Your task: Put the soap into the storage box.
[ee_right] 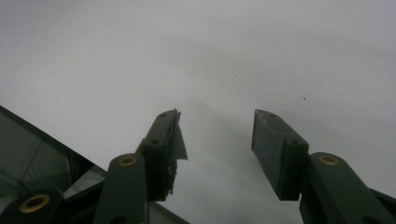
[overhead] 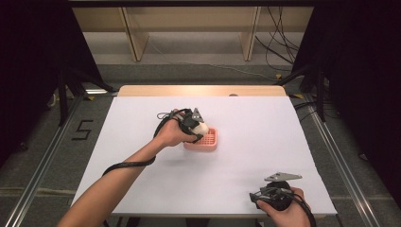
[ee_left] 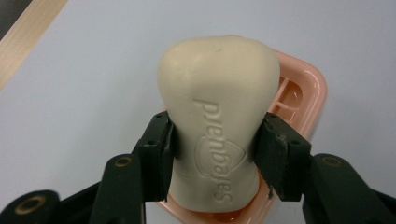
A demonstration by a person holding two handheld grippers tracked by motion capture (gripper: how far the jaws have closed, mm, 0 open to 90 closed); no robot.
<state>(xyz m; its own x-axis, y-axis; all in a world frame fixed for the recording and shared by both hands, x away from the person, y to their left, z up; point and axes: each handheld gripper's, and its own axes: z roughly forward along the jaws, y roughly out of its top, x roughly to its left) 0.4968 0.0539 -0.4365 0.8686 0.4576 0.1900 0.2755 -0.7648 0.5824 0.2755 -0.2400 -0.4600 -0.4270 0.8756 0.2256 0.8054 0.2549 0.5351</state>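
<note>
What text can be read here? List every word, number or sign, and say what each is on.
"Safeguard": embossed on the cream soap bar, clamped in the left gripper over the pink soap dish; a shield outline sits behind the word.
"5": dark mark on the grey floor left of the table.
Nothing else readable; the right gripper faces blank white tabletop.

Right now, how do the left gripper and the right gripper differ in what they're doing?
The left gripper is shut on the cream soap bar, while the right gripper is open and holds nothing. The left one sits over the pink soap dish mid-table; the right one sits near the table's front edge, over bare white surface. Both have black jaws.
</note>
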